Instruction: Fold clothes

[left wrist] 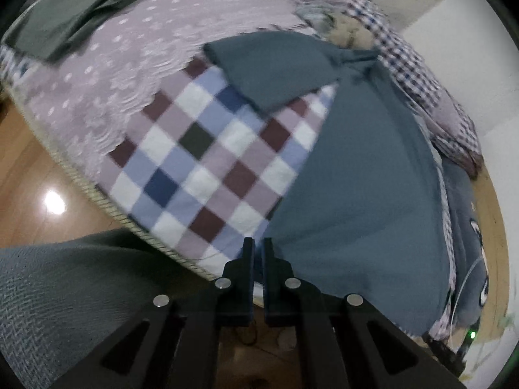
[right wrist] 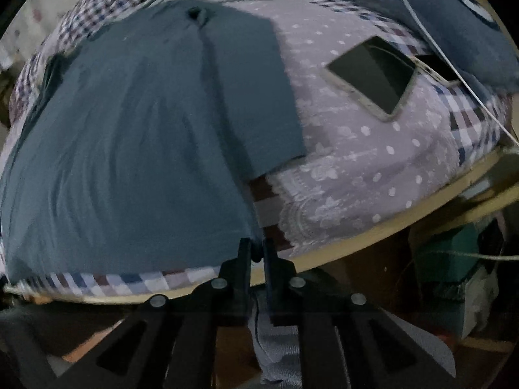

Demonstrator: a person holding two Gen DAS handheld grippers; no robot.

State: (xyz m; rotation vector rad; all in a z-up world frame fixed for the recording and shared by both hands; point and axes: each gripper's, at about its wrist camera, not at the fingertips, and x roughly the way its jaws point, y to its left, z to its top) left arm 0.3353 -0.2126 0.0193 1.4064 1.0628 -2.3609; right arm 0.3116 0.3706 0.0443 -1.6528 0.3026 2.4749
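Open checked bedcover lies left of the teal T-shirt, free for passage; a dark green garment occupies the far left corner. Right of the shirt, lace-patterned cover is clear near the bed edge; farther back, a smartphone, white cable and blue cushion obstruct.

One teal shirt lies on one bed. Two phones are there: a white-edged phone and a dark phone. One grey-green garment too.
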